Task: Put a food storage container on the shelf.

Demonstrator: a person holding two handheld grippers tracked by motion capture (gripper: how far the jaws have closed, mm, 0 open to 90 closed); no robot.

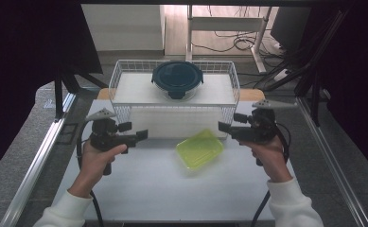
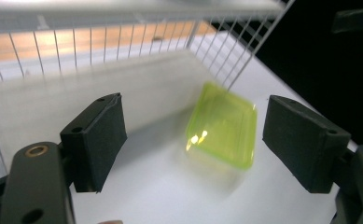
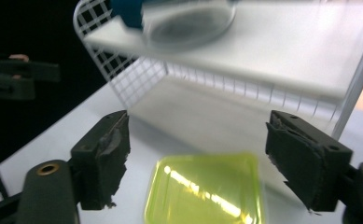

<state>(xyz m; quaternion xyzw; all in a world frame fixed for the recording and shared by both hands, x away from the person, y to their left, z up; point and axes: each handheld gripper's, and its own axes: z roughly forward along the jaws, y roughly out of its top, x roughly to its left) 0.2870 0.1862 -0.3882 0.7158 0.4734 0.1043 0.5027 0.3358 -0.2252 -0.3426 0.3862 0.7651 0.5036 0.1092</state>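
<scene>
We see a yellow-green tray (image 1: pixel 199 149) lying flat on the white surface (image 1: pixel 162 189), its long axis running diagonally from near-left to far-right, just in front of the wire rack (image 1: pixel 120 78). It lies between the two claws, apart from both. Our left claw (image 1: pixel 143 135) and right claw (image 1: pixel 223 126) point inward toward each other; each has its jaws spread wide and holds nothing. A round dark-lidded container (image 1: pixel 177 78) sits on the rack's upper shelf.

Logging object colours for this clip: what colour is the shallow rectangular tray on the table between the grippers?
Translucent yellow-green. The shallow rectangular tray shows best in the high view.
</scene>
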